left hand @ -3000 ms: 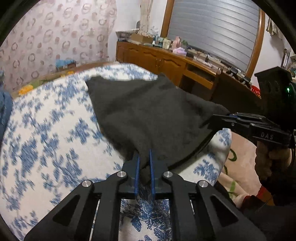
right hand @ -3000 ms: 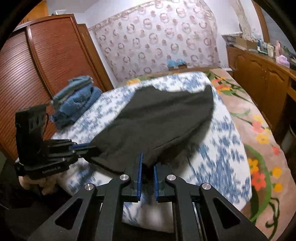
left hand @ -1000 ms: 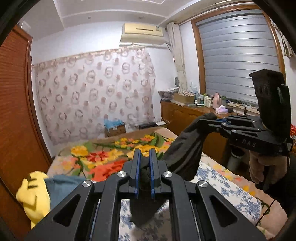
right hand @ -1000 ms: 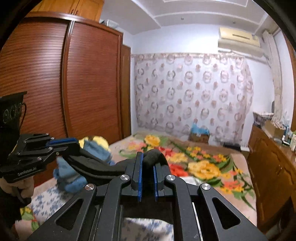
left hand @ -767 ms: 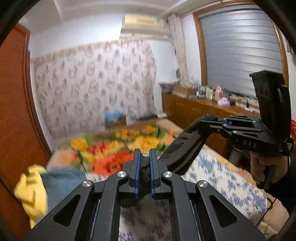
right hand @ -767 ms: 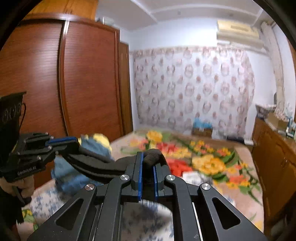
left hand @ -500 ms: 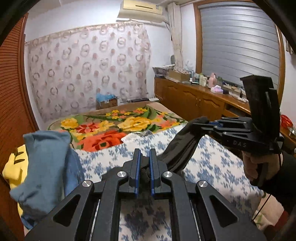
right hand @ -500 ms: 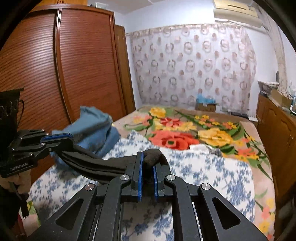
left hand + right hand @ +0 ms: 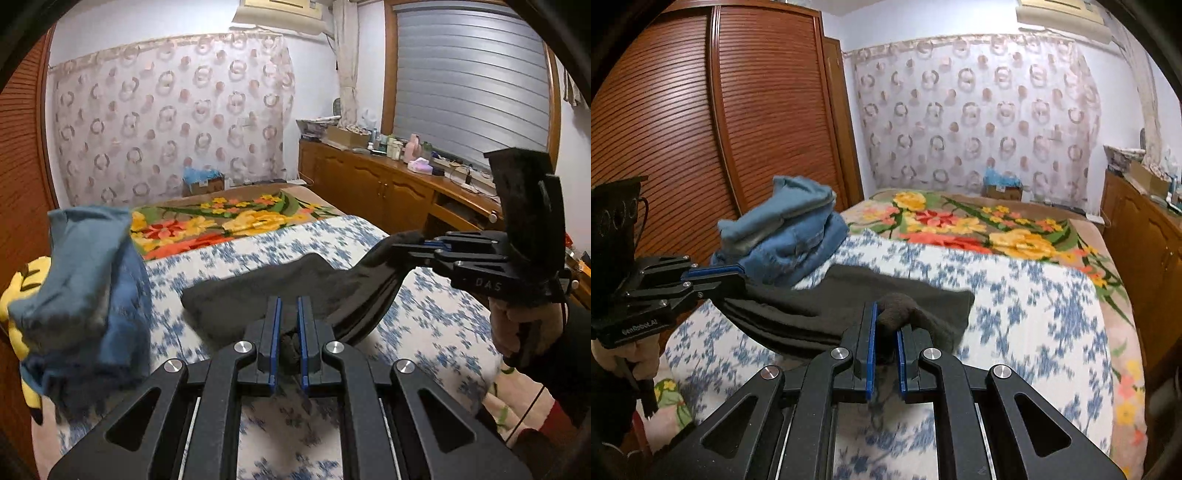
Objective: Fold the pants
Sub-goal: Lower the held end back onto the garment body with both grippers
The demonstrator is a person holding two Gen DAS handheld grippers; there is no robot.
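While both my grippers pinch the dark pants [image 9: 258,299], the left gripper [image 9: 288,332] and right gripper [image 9: 884,332] each have jaws clamped on a bunched edge. Between them the cloth hangs, its far end lying on the blue-flowered bed [image 9: 1034,306], beside folded blue clothes [image 9: 790,236].

Blue clothes pile [image 9: 786,236] crowds bed's [image 9: 1034,306] left — right side open

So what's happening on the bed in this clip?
A person holds a gripper in each hand, and both are clamped on the same dark pants. The left gripper and the right gripper each pinch a bunch of fabric, with part of the pants draped on the blue-flowered bedspread. A pile of blue clothes sits beside it.
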